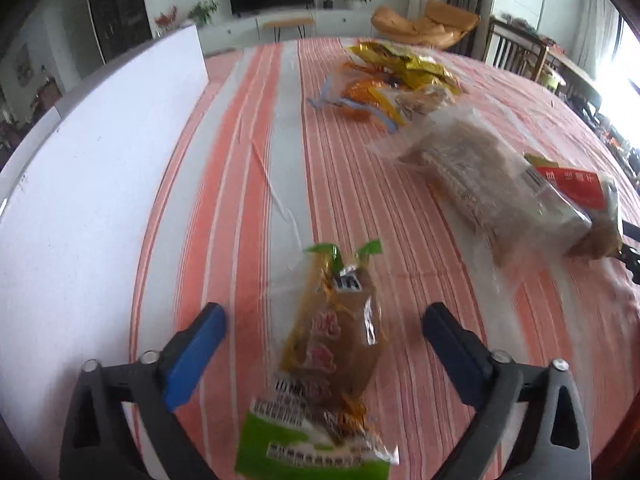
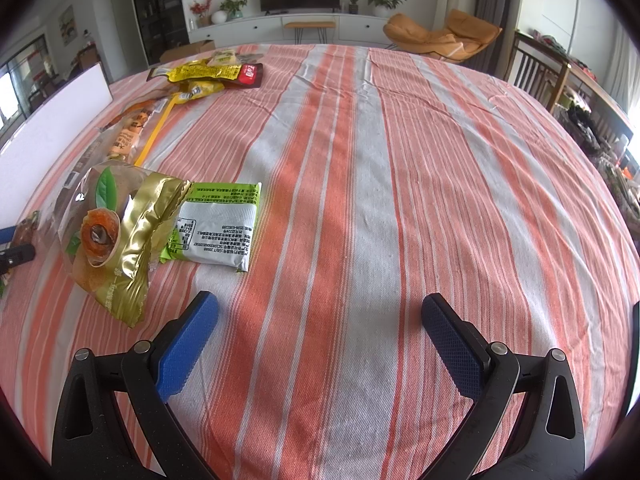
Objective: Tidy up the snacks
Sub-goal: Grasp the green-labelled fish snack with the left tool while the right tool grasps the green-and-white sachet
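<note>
Left gripper [image 1: 324, 324] stood wide, unclenched, around the green-ended clear brown snack packet [image 1: 334, 360] at lower centre frame; closing off-centre risked the slick film slipping or crumpling. Right gripper [image 2: 320, 320] gaped empty.

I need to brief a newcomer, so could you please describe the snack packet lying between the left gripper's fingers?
On the striped tablecloth, beside the white board, lies a long brown packet. Unlike the pale clear bag further off, it has green ends.
</note>
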### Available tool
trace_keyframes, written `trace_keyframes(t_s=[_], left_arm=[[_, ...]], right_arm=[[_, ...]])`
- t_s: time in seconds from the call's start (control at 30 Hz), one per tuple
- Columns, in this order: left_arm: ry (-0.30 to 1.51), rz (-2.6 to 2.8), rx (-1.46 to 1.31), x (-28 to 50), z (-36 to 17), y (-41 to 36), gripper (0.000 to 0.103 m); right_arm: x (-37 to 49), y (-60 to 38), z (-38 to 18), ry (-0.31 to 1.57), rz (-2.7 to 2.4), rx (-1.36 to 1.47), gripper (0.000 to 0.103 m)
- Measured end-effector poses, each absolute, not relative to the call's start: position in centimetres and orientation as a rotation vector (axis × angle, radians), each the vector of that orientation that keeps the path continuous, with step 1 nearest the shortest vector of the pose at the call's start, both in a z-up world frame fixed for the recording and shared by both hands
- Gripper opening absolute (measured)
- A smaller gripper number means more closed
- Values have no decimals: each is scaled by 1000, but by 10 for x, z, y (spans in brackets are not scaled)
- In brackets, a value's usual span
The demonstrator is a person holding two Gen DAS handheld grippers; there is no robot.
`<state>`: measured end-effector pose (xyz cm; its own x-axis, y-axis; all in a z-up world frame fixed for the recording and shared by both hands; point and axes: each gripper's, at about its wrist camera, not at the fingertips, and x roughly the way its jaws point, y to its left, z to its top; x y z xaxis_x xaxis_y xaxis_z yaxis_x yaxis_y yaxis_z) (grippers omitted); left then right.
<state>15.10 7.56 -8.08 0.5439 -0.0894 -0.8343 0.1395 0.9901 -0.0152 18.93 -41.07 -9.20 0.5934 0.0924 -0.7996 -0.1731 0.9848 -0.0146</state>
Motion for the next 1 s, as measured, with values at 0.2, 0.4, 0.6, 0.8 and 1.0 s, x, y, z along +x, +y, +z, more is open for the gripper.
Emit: trace_keyframes(t_s=[0.2, 0.4, 0.6, 0.8, 1.0], left_arm=[[954, -134, 55, 154, -83, 76, 103], [951, -131, 54, 154, -84, 77, 103], [950, -132, 53, 155, -84, 76, 103], [951, -132, 54, 155, -85, 76, 103], [950, -131, 52, 154, -84, 77, 103]], right_arm=[[189, -411, -92, 923, 155, -94, 103], [189, -411, -92, 923, 155, -94, 103], [191, -411, -92, 923, 156, -82, 102], [188, -410, -70, 881, 161, 140, 100], [159, -322, -49, 834, 510, -199, 100]])
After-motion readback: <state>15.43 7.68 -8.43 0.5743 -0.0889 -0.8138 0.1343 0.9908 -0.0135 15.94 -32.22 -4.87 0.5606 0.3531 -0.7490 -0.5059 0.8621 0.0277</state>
